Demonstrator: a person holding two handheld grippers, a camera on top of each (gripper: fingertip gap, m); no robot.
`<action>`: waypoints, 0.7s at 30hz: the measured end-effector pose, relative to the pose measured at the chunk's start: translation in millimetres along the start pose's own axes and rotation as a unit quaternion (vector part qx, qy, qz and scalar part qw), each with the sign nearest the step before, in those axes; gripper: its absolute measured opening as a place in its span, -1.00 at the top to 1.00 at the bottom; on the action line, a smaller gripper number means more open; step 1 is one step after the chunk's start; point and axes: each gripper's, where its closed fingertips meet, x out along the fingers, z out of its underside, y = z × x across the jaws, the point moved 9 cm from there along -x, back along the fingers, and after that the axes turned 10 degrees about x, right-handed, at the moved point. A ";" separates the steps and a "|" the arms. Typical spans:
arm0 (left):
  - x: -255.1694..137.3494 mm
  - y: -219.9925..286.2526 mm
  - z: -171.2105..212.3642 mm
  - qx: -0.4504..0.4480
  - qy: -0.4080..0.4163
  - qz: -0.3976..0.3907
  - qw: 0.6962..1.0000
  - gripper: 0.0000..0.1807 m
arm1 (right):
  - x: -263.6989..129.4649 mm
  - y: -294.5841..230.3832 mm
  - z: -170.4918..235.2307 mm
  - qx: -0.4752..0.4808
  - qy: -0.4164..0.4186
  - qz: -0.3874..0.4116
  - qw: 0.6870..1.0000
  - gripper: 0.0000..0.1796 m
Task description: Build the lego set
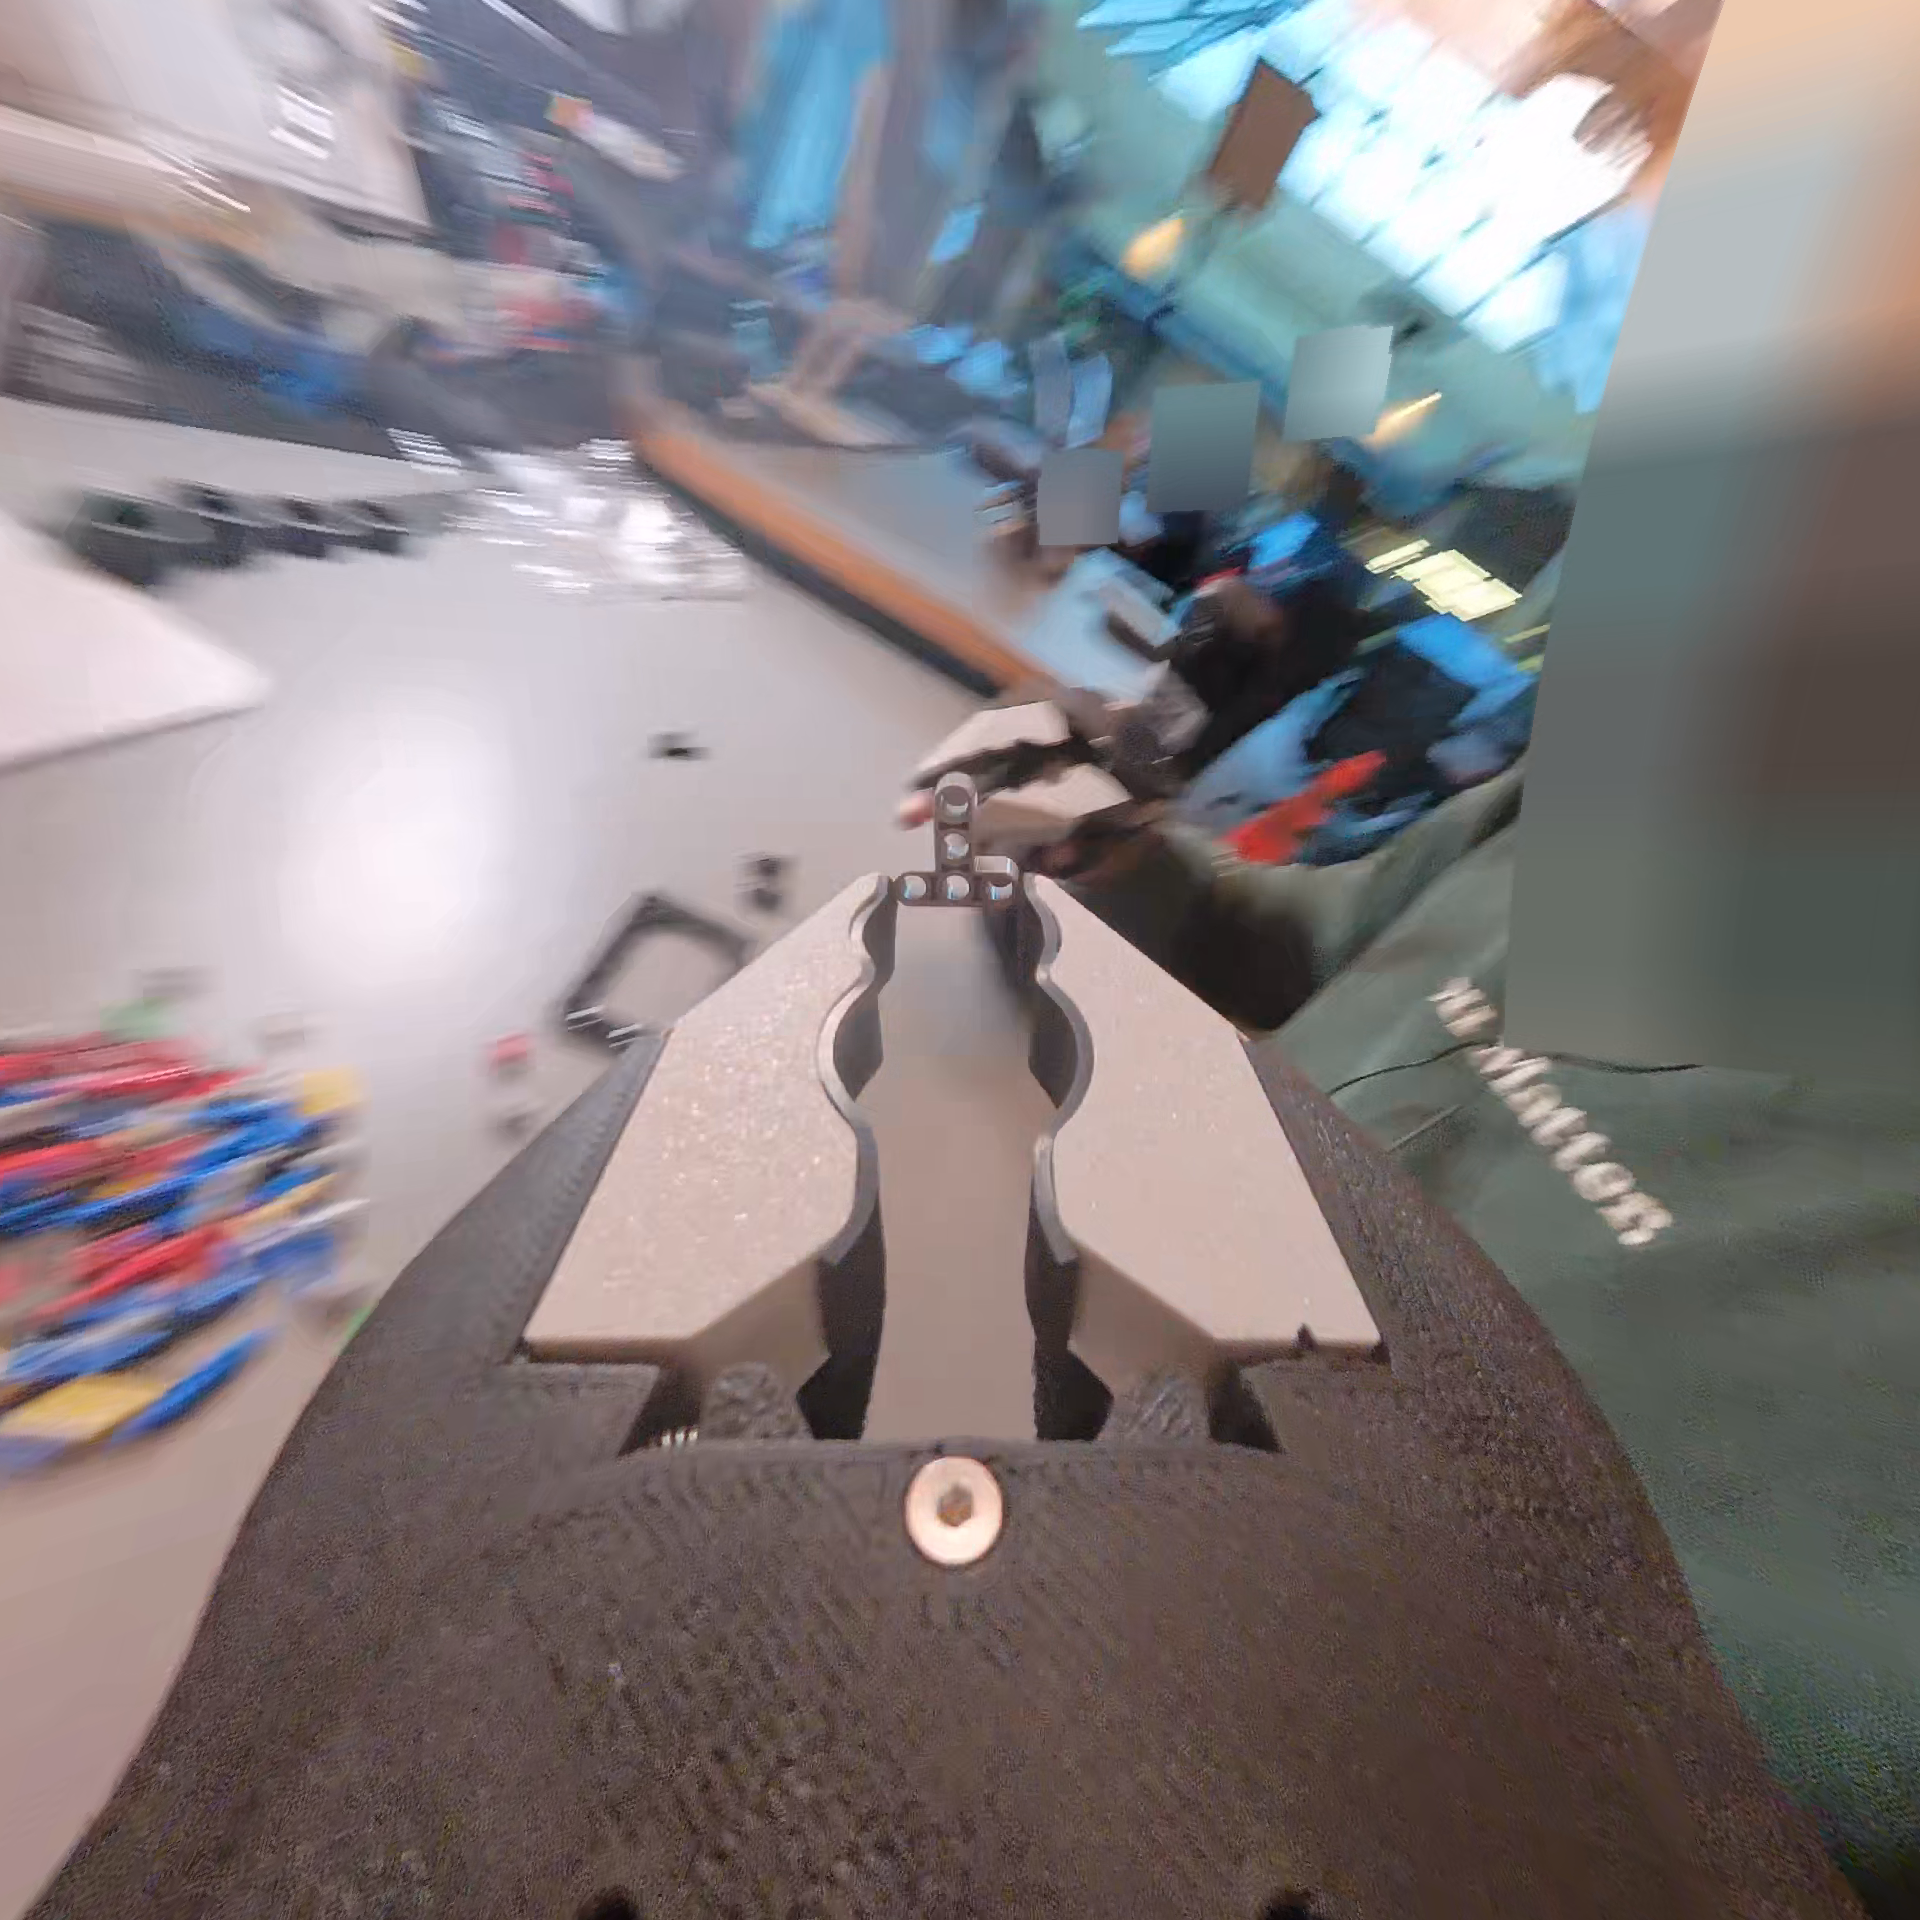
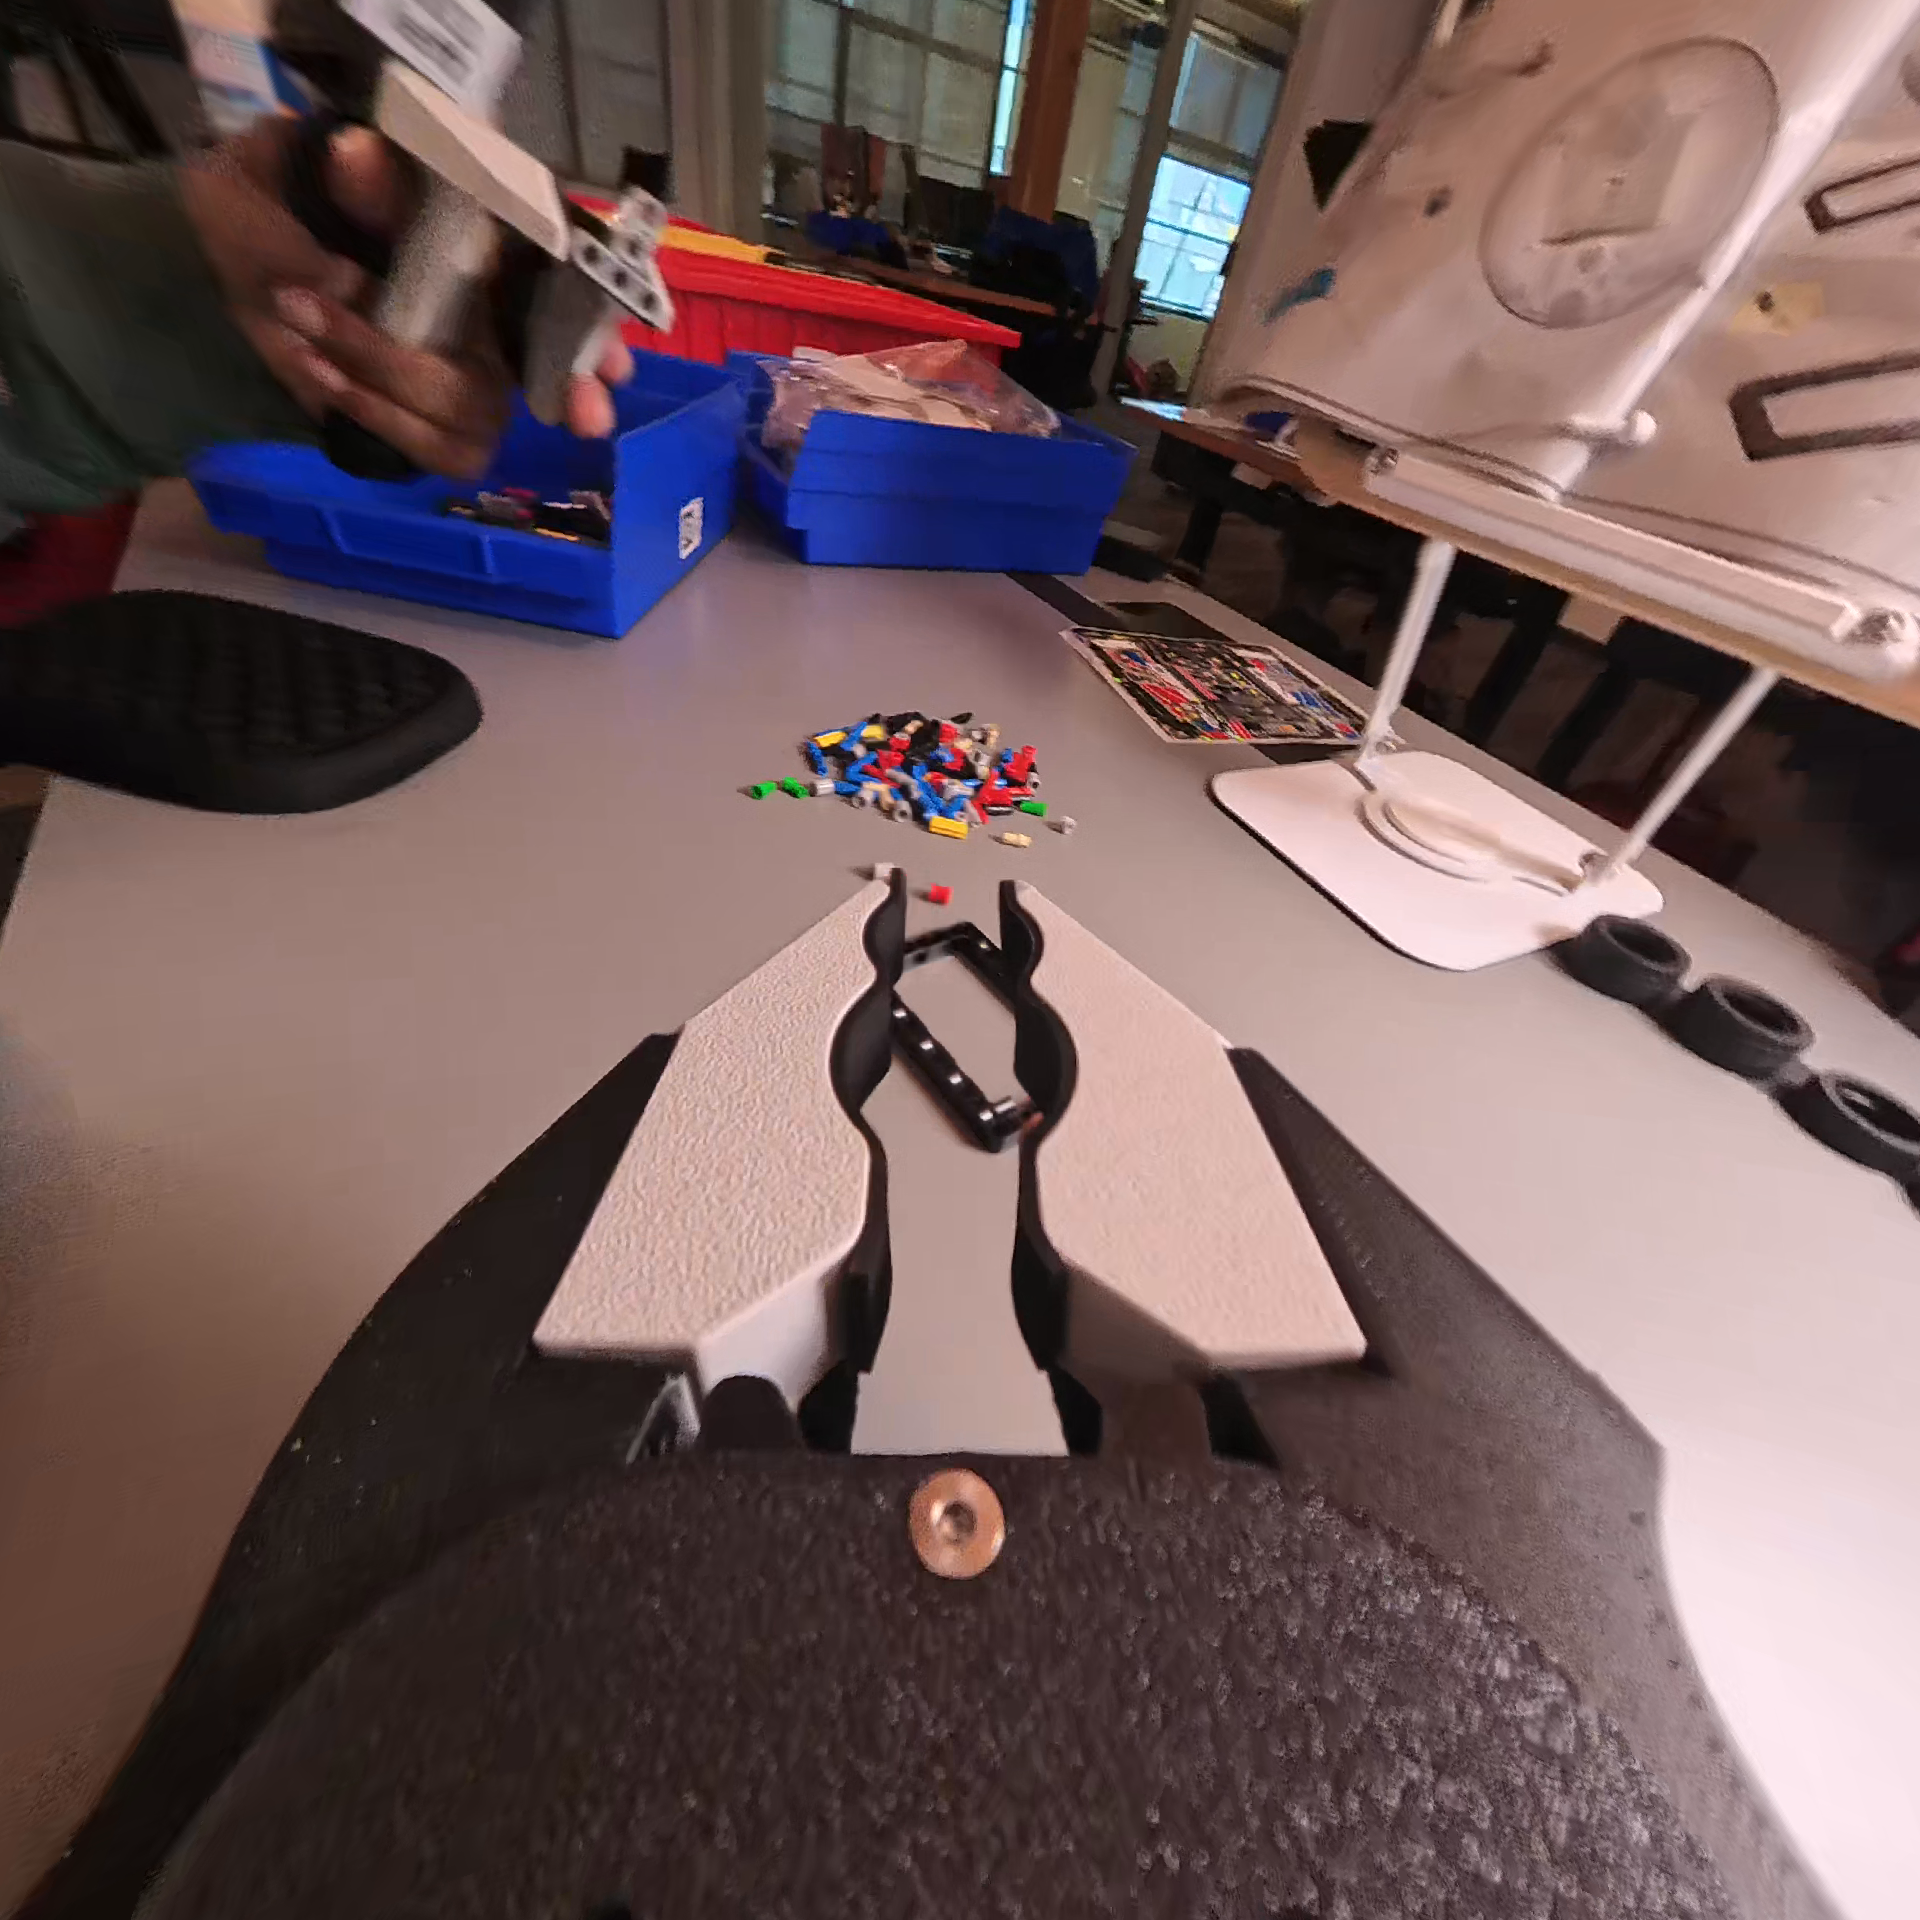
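T-beam (image 1: pixel 956 854) stem pointing forward

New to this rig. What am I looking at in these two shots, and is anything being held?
No robot: a person holds a two-finger gripper in each hand, with a camera on each looking along its fingers. In the left wrist view, the left gripper pinches a small grey T-shaped piece at its tips, raised off the table. In the right wrist view, the right gripper is open and empty above a black frame lying on the grey table. Beyond it: a pile of loose pieces, blue bins, a white stand and black tyres.
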 end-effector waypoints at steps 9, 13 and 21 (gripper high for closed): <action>110.2 8.3 46.1 -0.181 0.122 0.299 0.929 0.76 | 16.8 -43.7 -46.9 -0.119 0.048 -0.103 0.986 0.59; 125.1 16.0 56.8 -0.190 0.097 0.320 0.923 0.76 | 27.6 -56.1 -54.0 -0.170 0.045 -0.131 0.976 0.51; 123.5 9.7 62.6 -0.164 0.075 0.251 0.951 0.61 | 26.6 -42.9 -45.1 -0.214 -0.046 -0.098 0.971 0.75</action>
